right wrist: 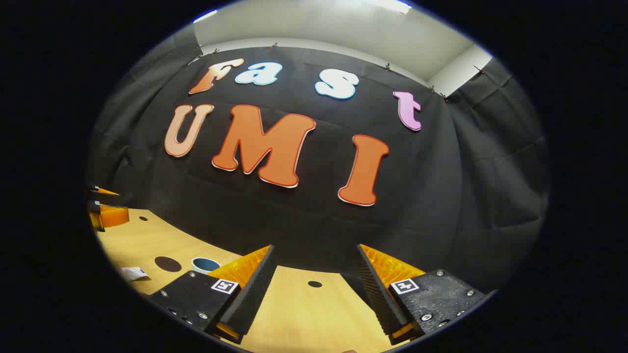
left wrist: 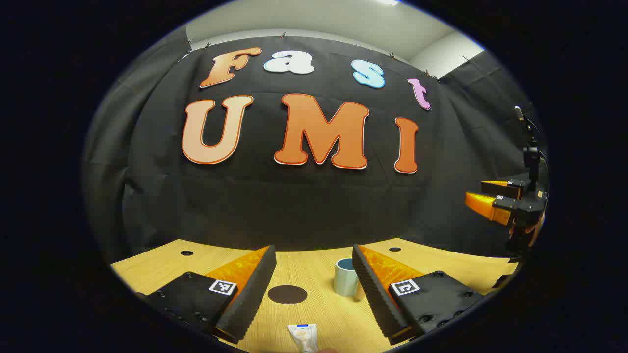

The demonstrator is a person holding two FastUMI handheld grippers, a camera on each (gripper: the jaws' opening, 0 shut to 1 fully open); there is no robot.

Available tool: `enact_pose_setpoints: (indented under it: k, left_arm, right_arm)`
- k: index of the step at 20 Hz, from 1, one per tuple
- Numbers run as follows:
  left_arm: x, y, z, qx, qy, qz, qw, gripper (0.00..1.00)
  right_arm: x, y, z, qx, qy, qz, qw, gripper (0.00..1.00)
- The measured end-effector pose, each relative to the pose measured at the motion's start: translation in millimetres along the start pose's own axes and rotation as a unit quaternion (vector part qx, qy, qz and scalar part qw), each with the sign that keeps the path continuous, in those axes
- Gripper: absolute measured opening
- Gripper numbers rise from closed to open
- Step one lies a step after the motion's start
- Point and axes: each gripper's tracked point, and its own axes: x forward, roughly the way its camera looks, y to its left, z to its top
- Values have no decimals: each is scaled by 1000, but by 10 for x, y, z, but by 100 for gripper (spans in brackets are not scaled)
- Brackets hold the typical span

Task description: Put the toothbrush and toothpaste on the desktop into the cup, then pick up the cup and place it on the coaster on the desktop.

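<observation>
In the left gripper view, a pale blue-grey cup (left wrist: 345, 277) stands upright on the wooden desktop (left wrist: 319, 314), just inside my left gripper's right finger. A dark round coaster (left wrist: 287, 294) lies to its left. A white toothpaste tube (left wrist: 304, 336) lies nearest, at the bottom edge. My left gripper (left wrist: 312, 248) hangs open above them, holding nothing. My right gripper (right wrist: 314, 247) is open too, over bare wood. In the right gripper view, the cup (right wrist: 205, 264), coaster (right wrist: 168, 264) and toothpaste (right wrist: 132, 273) sit off to its left.
The black cloth wall closes the desktop's far edge. Small round holes (left wrist: 186, 253) (right wrist: 314, 284) dot the wood. The right gripper (left wrist: 475, 192) floats high at the far right of the left gripper view, a hand (left wrist: 532, 230) under it. The left gripper (right wrist: 105, 211) sits at the right gripper view's far left.
</observation>
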Motion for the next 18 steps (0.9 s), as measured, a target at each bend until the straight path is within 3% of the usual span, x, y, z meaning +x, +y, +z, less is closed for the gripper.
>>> enact_pose_setpoints:
  k: [11, 18]
  left_arm:
    - [169, -230, -190, -7, 21, -14, 1000, 99]
    - [88, -181, -131, 5, 17, -9, 1000, 99]
  right_arm:
    - [-207, -849, -198, -2, 19, -87, 996, 98]
    - [-439, -380, -177, 19, 24, -52, 998, 96]
